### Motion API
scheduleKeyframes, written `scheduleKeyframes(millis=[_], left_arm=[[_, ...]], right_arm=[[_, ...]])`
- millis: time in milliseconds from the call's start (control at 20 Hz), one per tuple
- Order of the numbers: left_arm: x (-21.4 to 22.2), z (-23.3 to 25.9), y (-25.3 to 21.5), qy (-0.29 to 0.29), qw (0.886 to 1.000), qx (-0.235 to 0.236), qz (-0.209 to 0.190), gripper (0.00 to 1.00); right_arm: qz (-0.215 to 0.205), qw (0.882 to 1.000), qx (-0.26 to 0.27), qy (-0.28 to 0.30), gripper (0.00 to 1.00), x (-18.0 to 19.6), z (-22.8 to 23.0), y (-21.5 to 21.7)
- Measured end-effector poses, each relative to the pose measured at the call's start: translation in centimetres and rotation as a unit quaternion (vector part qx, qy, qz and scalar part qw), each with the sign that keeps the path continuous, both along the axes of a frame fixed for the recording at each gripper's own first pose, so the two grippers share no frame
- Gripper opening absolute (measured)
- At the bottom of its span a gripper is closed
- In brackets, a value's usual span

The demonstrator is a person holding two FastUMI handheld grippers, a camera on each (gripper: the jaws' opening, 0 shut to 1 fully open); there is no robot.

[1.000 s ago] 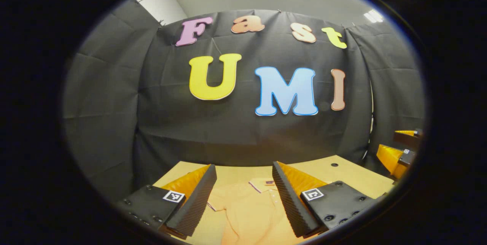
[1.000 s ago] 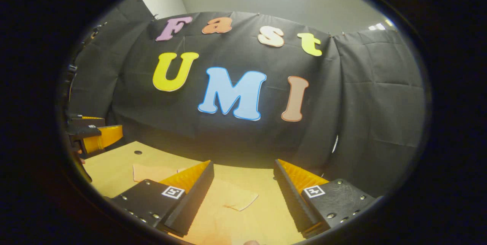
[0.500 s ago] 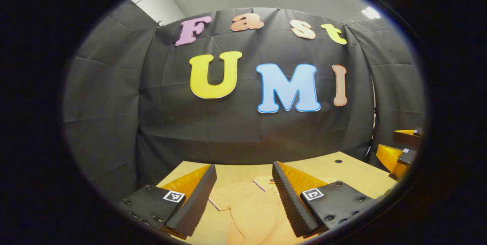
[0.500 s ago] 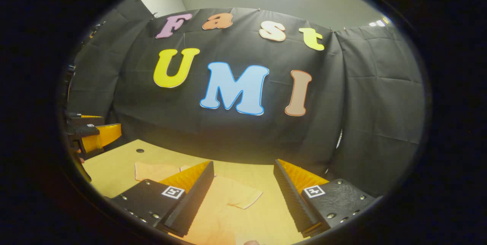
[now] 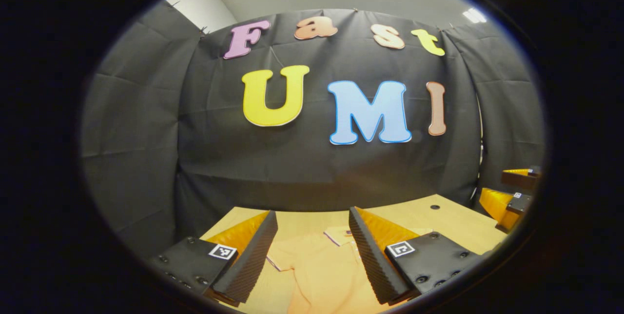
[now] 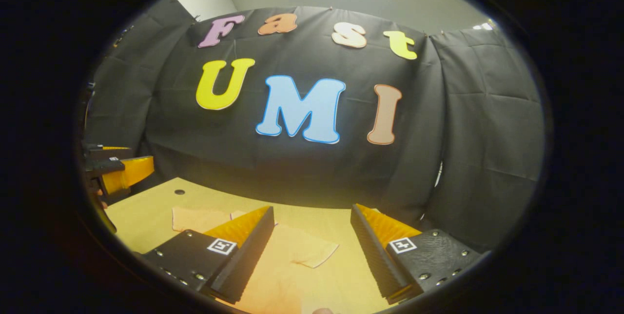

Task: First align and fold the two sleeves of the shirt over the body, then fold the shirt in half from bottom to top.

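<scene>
**Both grippers held above the desk, jaws spread, shirt lying flat below**

Left gripper view: the left gripper (image 5: 312, 236) is held above the wooden desk (image 5: 453, 219), its jaws spread wide with nothing between them. Seen through the gap, the orange shirt (image 5: 321, 275) lies flat on the desk, its collar (image 5: 341, 234) turned toward the desk's far edge, near the black cloth wall (image 5: 312, 167). One short sleeve (image 5: 278, 258) is spread out toward the near left finger. A small dark hole (image 5: 435, 206) sits in the desk top near its far right corner. At the right rim of this view the right gripper (image 5: 512, 197) shows above the desk's right edge; from here its jaws look parted.

Right gripper view: the right gripper (image 6: 312, 236) also hangs above the desk (image 6: 146, 211), its jaws spread and gripping nothing. Between its fingers the shirt (image 6: 273, 284) lies on the desk, with a short sleeve (image 6: 312, 253) spread flat and pointing toward the desk's far edge. Another piece of the orange cloth (image 6: 195, 219) shows beyond the near left finger, flat on the desk. A dark hole (image 6: 179, 191) marks the desk top near its far left corner. At the left rim of this view the left gripper (image 6: 117, 172) is held over the desk's left edge; whether it touches anything cannot be told.
</scene>
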State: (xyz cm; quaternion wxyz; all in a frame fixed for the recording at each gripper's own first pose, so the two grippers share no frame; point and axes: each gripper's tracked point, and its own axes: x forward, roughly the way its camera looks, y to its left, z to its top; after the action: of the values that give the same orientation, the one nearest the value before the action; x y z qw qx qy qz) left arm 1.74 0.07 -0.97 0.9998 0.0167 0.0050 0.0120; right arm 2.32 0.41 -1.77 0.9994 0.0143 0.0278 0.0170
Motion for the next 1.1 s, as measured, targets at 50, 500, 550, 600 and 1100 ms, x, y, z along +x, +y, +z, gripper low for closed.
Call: scheduleKeyframes(millis=[50, 500, 550, 600, 1100], left_arm=[[-0.1, 0.0, 0.0, 0.0, 1.0, -0.001, 0.0, 0.95], [-0.5, -1.8, 0.4, 0.022, 1.0, -0.003, 0.008, 0.95], [-0.4, -2.0, 0.6, 0.025, 1.0, -0.001, 0.011, 0.96], [-0.4, -2.1, 0.8, 0.027, 1.0, 0.0, 0.012, 0.96], [-0.1, -2.7, 1.5, 0.038, 0.999, 0.004, 0.021, 0.95]], right_arm=[[0.001, 1.0, 0.0, 0.002, 0.98, 0.1, 0.0, 0.0], [0.022, 0.998, 0.025, 0.062, 0.98, 4.0, -4.4, 0.8], [0.022, 0.997, 0.032, 0.072, 0.98, 4.8, -5.0, 0.8], [0.022, 0.996, 0.038, 0.083, 0.98, 5.6, -6.0, 0.8], [0.0, 0.981, 0.043, 0.189, 0.99, 12.8, -14.3, 0.2]])
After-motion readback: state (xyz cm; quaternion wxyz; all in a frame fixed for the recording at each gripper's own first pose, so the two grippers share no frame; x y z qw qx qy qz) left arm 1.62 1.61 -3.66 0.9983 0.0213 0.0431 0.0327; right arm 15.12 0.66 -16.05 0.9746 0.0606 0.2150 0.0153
